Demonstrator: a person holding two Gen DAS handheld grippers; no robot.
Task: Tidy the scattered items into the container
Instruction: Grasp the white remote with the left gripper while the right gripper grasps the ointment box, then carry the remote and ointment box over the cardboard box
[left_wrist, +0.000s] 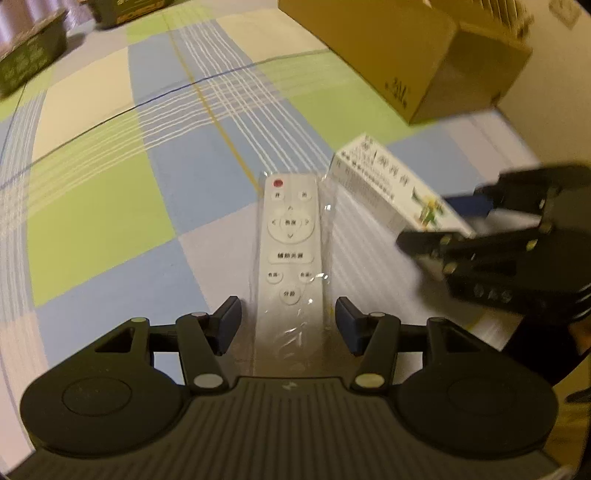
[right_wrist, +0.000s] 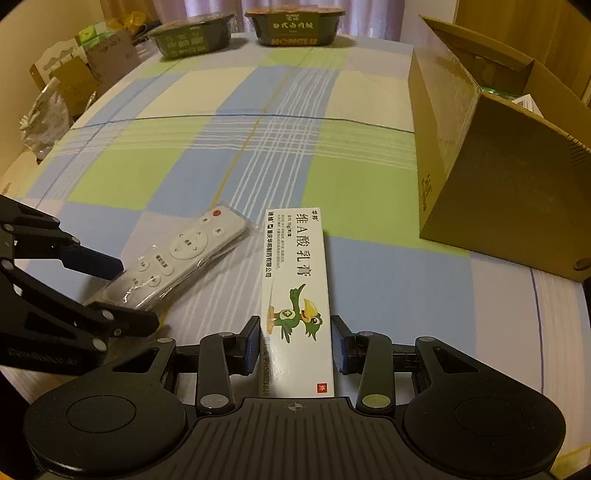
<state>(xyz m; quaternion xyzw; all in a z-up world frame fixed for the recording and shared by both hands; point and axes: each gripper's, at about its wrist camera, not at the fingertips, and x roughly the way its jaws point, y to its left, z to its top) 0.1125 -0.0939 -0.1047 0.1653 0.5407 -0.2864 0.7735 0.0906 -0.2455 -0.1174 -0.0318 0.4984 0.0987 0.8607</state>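
On my left wrist camera, the left gripper sits low over the checked tablecloth with its jaws apart, one on either side of the near end of the white remote. The remote, in a clear plastic sleeve, runs straight away from me along the fingers, so closing across its narrow width should take it. I see no contact yet. The cardboard box, which I take for the container, stands ahead and to the right.

On my right wrist camera, the right gripper is likewise spread, its blue pads just beside the long sides of the ointment carton; whether they touch I cannot tell. The carton's long axis also points straight ahead. The box stands ahead-right with its top open, nearer this arm than the left, so I judge the carton goes in first.
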